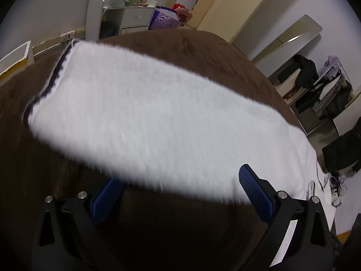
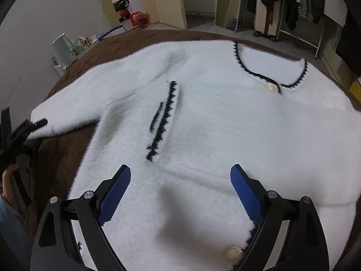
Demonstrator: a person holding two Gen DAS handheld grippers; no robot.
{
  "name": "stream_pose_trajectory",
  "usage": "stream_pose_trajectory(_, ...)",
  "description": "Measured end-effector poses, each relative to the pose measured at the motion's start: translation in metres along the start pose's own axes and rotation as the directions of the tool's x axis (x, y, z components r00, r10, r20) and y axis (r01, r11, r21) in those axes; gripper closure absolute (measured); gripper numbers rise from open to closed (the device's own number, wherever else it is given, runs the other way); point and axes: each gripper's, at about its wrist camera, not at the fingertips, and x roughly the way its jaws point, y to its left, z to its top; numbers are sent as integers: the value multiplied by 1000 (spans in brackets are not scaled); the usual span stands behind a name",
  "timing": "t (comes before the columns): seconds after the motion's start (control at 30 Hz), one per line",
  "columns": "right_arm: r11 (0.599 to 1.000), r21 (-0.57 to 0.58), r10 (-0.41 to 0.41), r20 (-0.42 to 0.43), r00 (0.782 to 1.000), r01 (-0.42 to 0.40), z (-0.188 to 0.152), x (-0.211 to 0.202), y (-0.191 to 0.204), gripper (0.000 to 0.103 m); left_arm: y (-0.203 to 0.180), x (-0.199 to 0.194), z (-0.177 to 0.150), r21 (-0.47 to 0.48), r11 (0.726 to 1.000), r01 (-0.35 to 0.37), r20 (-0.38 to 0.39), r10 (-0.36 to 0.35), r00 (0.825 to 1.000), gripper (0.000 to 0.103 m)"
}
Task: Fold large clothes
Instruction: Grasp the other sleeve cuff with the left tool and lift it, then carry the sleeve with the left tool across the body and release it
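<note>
A white fluffy cardigan [image 2: 214, 122] with black zigzag trim and gold buttons lies spread flat on a brown blanket [image 2: 126, 38]. Its sleeve [image 1: 144, 117] stretches across the left wrist view, its black-trimmed cuff [image 1: 54, 76] at the far end. My left gripper [image 1: 180, 189] is open, its blue pads either side of the sleeve's near edge, the left pad partly under the fabric. It also shows in the right wrist view [image 2: 33, 126] at the sleeve's end. My right gripper [image 2: 180, 185] is open and empty above the cardigan's lower front, near a pocket trim [image 2: 162, 119].
The brown blanket [image 1: 56, 180] covers the whole work surface. White shelves [image 1: 126, 18] and bags stand beyond its far side. A mirror [image 2: 227, 4] and a clothes rack [image 2: 300, 2] stand behind the cardigan. A white box [image 1: 15, 58] sits at the left.
</note>
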Motion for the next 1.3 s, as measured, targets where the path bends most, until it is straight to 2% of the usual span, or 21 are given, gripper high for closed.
stream_pose_trajectory(0.17, 1000, -8, 6, 19, 1000, -6, 10, 11, 13, 14, -6, 9, 18, 40, 999, -33, 14, 33, 999, 6)
stream_pose_trajectory(0.23, 1000, -3, -9, 38, 999, 10, 16, 16, 17, 12, -6, 10, 22, 30, 999, -11, 16, 10, 1000, 9)
stream_pose_trajectory(0.3, 1000, 11, -15, 62, 998, 14, 22, 21, 20, 10, 1, 4, 26, -8, 1000, 17, 34, -16, 999, 23)
stream_pose_trajectory(0.37, 1000, 23, -8, 70, 998, 6, 29, 28, 24, 10, 9, 0, 29, -51, 999, 16, 37, -14, 999, 49)
stream_pose_trajectory(0.4, 1000, 17, -8, 72, 997, 7, 32, 30, 27, 10, 14, -1, 32, -66, 998, 11, 36, -9, 999, 54)
stream_pose_trajectory(0.43, 1000, 6, -13, 75, 997, 13, 35, 33, 32, 10, 16, -2, 33, -67, 998, 1, 33, 2, 999, 66)
stream_pose_trajectory(0.47, 1000, -7, -11, 77, 997, 12, 38, 36, 38, 10, 16, -4, 35, -52, 998, -16, 35, 18, 999, 74)
stream_pose_trajectory(0.5, 1000, -12, -7, 73, 997, 8, 41, 39, 43, 10, 16, -7, 36, -40, 999, -15, 37, 17, 999, 75)
stream_pose_trajectory(0.57, 1000, -21, 6, 73, 997, -5, 45, 44, 51, 10, 14, -13, 38, -37, 999, 14, 47, -12, 999, 88)
stream_pose_trajectory(0.77, 998, -61, -24, 55, 998, 28, 53, 62, 71, 10, -13, -34, 53, 45, 999, 7, 98, -11, 995, 91)
stream_pose_trajectory(0.87, 994, -78, -74, 20, 997, 75, 51, 76, 76, 10, -30, -44, 62, 78, 997, 21, 111, -30, 993, 91)
stream_pose_trajectory(0.93, 990, -92, -100, 27, 995, 102, 48, 80, 79, 10, -34, -48, 67, 86, 996, 26, 114, -35, 993, 91)
stream_pose_trajectory(1.07, 991, -91, -97, 26, 995, 99, 47, 81, 77, 10, -52, -57, 76, 124, 992, 34, 123, -50, 991, 91)
stream_pose_trajectory(1.17, 996, -43, -72, 43, 996, 74, 47, 73, 70, 13, -68, -64, 79, 162, 986, 38, 125, -59, 990, 91)
stream_pose_trajectory(1.3, 998, 38, -54, 101, 993, 51, 42, 30, 53, 14, -103, -86, 84, 227, 971, 73, 130, -104, 986, 91)
